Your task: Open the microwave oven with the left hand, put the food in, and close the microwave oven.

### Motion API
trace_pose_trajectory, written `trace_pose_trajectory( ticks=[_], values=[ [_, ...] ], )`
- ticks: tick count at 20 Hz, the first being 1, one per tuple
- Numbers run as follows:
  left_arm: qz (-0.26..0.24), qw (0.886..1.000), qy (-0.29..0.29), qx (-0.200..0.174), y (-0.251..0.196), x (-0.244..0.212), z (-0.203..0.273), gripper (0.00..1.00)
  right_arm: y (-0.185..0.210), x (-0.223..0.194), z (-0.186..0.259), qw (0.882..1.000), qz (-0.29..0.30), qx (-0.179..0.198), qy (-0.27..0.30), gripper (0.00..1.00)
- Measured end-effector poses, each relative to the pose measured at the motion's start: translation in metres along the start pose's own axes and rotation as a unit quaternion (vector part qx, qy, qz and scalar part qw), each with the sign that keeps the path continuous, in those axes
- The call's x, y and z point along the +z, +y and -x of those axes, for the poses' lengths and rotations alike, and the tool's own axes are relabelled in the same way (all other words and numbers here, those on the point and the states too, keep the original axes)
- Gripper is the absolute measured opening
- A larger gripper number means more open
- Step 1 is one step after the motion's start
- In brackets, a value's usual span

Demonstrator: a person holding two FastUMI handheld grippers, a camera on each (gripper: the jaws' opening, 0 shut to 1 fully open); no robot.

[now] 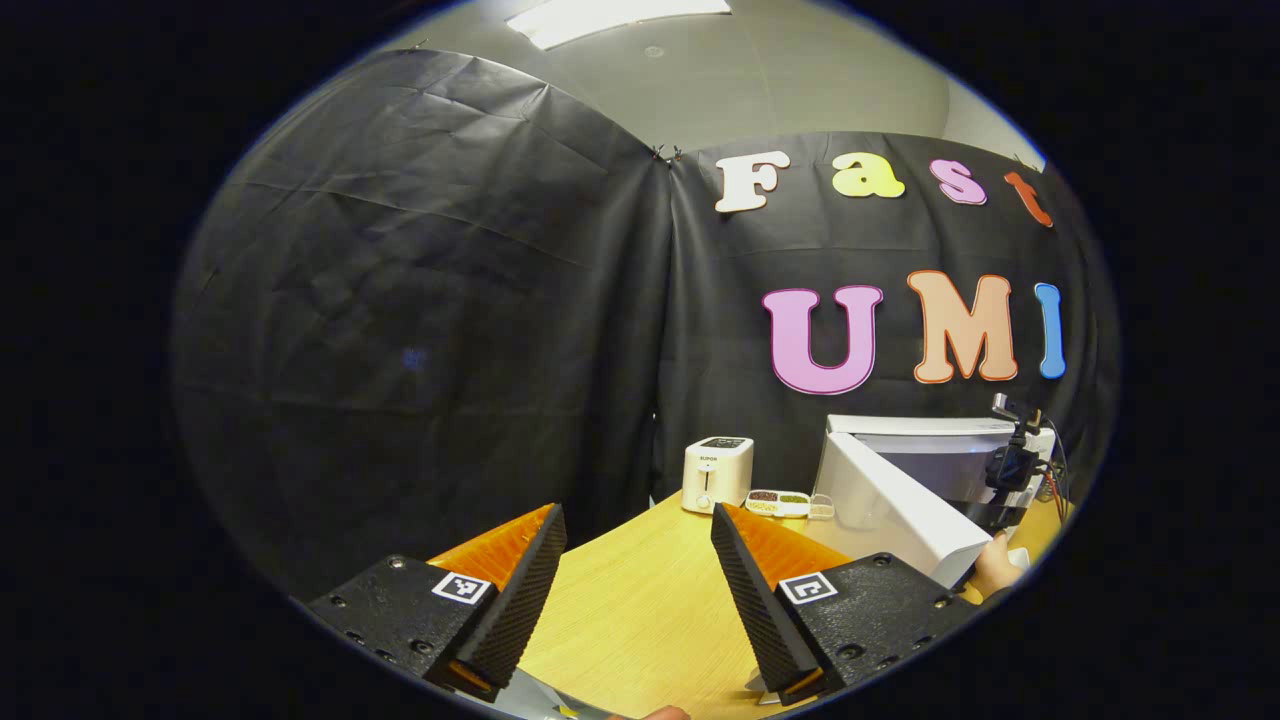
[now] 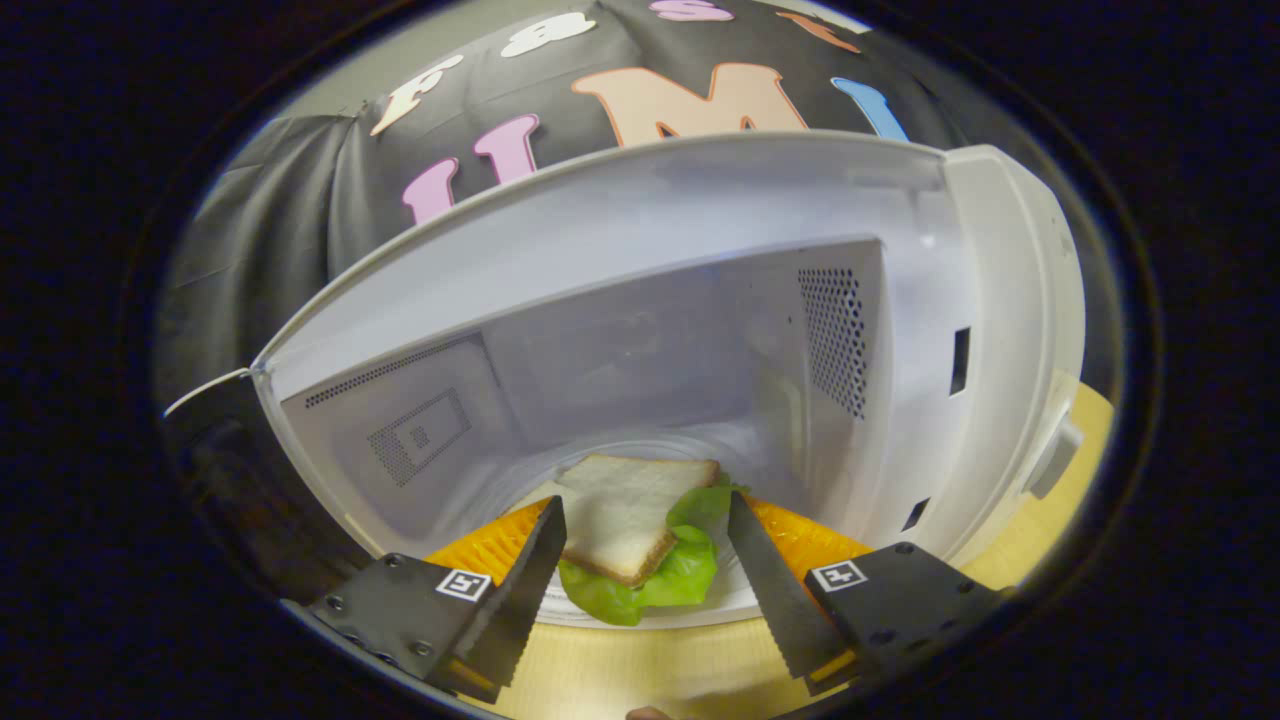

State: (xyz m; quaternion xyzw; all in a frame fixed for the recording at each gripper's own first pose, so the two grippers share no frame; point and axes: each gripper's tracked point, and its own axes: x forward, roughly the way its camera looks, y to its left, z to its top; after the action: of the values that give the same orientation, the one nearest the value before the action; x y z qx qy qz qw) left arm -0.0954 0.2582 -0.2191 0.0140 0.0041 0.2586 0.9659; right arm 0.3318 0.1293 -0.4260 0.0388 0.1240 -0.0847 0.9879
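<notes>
We see even, bright light from a ceiling panel (image 1: 618,17) at the top of the left gripper view; both views bend strongly at the edges, with soft shadows and slight blur.

The white microwave oven (image 2: 640,330) stood open-mouthed; only a bread-and-lettuce sandwich (image 2: 640,535) lay inside. Its swung-out white door (image 1: 900,515) blocked the wooden table's (image 1: 640,590) right side.
</notes>
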Motion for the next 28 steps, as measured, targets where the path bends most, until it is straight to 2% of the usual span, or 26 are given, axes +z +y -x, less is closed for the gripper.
trace_pose_trajectory(
  ticks=[1,2,3,4,5,7,8,9,10,12,13,14,15,16,18,19,20,21,22,23,24,25,26,28],
  values=[
    [0.001,1.0,-0.001,0.0,0.0,0.0,0.0,0.89,0.0,0.003,0.006,1.0,0.009,0.005,-0.005,1.0],
    [0.001,1.0,0.0,0.0,0.0,-0.001,-0.001,0.85,0.001,0.007,0.014,1.0,0.013,0.014,-0.009,1.0],
    [0.002,1.0,0.0,0.0,0.0,0.0,-0.001,0.89,0.003,0.009,0.022,1.0,0.015,0.025,-0.01,1.0],
    [0.002,1.0,0.002,-0.001,0.0,-0.002,-0.001,0.85,0.005,0.012,0.031,0.999,0.019,0.036,-0.012,0.92],
    [0.002,1.0,0.004,-0.001,0.0,-0.003,-0.001,0.89,0.005,0.015,0.04,0.999,0.023,0.045,-0.018,0.92],
    [0.002,1.0,0.007,-0.004,-0.001,-0.005,-0.002,0.85,0.004,0.027,0.061,0.997,0.036,0.061,-0.032,0.92],
    [0.003,1.0,0.008,-0.007,-0.001,-0.005,-0.001,0.89,0.004,0.032,0.073,0.996,0.043,0.068,-0.038,0.92],
    [0.005,1.0,0.011,-0.01,-0.003,-0.006,-0.001,0.85,0.001,0.036,0.084,0.995,0.054,0.076,-0.043,0.92],
    [0.006,1.0,0.014,-0.015,-0.006,-0.008,-0.001,0.89,-0.004,0.039,0.095,0.993,0.065,0.081,-0.048,0.92],
    [0.012,0.999,0.019,-0.026,-0.016,-0.012,-0.005,0.84,-0.017,0.042,0.117,0.992,0.08,0.085,-0.055,0.92],
    [0.015,0.999,0.023,-0.033,-0.02,-0.012,-0.005,0.77,-0.023,0.042,0.128,0.991,0.084,0.086,-0.056,0.92],
    [0.016,0.999,0.027,-0.042,-0.025,-0.015,-0.004,0.66,-0.031,0.042,0.138,0.991,0.086,0.086,-0.055,1.0],
    [0.015,0.998,0.031,-0.052,-0.031,-0.017,-0.004,0.56,-0.037,0.043,0.148,0.991,0.088,0.087,-0.054,1.0],
    [0.015,0.998,0.034,-0.059,-0.033,-0.019,-0.004,0.45,-0.043,0.045,0.157,0.991,0.09,0.087,-0.054,0.92],
    [0.019,0.997,0.041,-0.066,-0.036,-0.022,-0.004,0.24,-0.055,0.054,0.173,0.989,0.103,0.084,-0.064,0.92],
    [0.02,0.997,0.044,-0.06,-0.033,-0.024,-0.003,0.04,-0.06,0.06,0.181,0.988,0.109,0.081,-0.073,1.0],
    [0.022,0.997,0.046,-0.061,-0.034,-0.024,-0.004,0.02,-0.065,0.067,0.187,0.987,0.114,0.08,-0.083,0.99],
    [0.024,0.996,0.043,-0.071,-0.04,-0.023,-0.002,0.0,-0.068,0.073,0.193,0.986,0.115,0.082,-0.091,0.92],
    [0.029,0.995,0.037,-0.088,-0.049,-0.02,0.0,0.05,-0.069,0.078,0.199,0.985,0.112,0.084,-0.096,0.92],
    [0.031,0.994,0.034,-0.103,-0.056,-0.017,0.002,0.04,-0.073,0.081,0.204,0.985,0.107,0.088,-0.098,0.92],
    [0.032,0.993,0.028,-0.114,-0.061,-0.016,0.002,0.04,-0.076,0.084,0.209,0.986,0.101,0.091,-0.097,0.99],
    [0.03,0.992,0.024,-0.122,-0.065,-0.015,0.004,0.04,-0.08,0.087,0.213,0.986,0.095,0.094,-0.097,0.99],
    [0.029,0.991,0.022,-0.129,-0.069,-0.015,0.007,0.0,-0.086,0.09,0.217,0.986,0.092,0.095,-0.098,0.92],
    [0.033,0.988,0.021,-0.146,-0.083,-0.014,0.011,0.12,-0.098,0.1,0.227,0.985,0.092,0.094,-0.108,0.92]
  ],
)
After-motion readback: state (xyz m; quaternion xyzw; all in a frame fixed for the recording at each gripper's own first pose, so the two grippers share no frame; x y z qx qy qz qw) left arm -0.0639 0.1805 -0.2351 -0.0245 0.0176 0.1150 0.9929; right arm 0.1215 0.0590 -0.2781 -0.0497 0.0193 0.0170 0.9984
